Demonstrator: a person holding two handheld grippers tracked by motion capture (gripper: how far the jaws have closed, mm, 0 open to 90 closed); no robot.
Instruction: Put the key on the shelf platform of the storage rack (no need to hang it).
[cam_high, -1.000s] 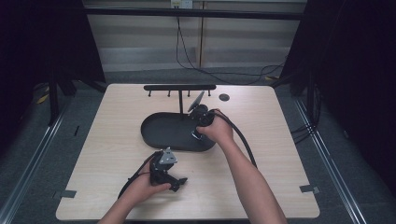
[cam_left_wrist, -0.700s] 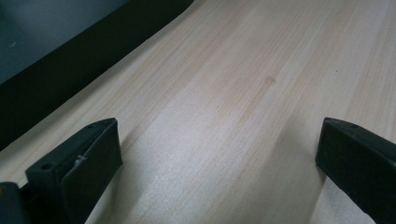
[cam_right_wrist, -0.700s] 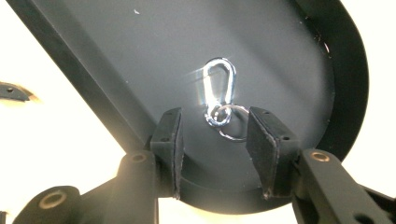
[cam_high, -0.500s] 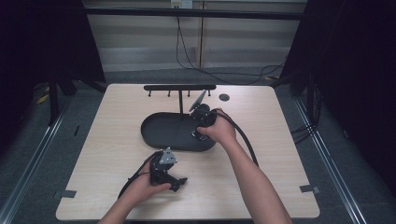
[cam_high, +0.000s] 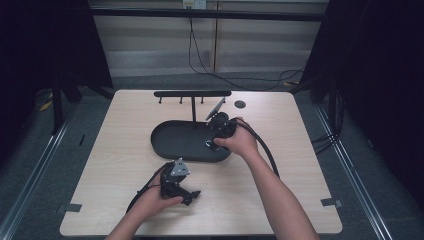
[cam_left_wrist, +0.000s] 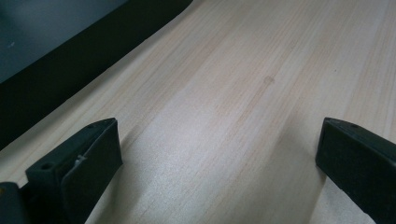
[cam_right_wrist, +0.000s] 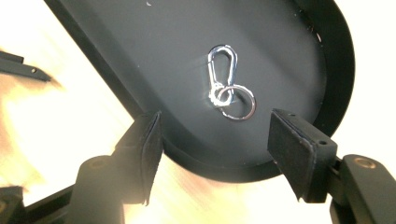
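Pale wood table (cam_high: 300, 165) in a dark room; black tray (cam_high: 170, 142) holds a clip (cam_right_wrist: 223, 74); right gripper (cam_right_wrist: 215, 154) and left gripper (cam_left_wrist: 215, 158) gape wide, empty

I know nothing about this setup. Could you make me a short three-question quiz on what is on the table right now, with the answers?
1. True or false: the silver carabiner clip with its key ring lies inside the black oval tray.
2. Which gripper has its jaws open above the tray's edge? A) left gripper B) right gripper C) neither
3. Fill in: the left gripper's open jaws have nothing between them but bare ______ of the table.

Key: 1 true. 2 B. 3 wood.
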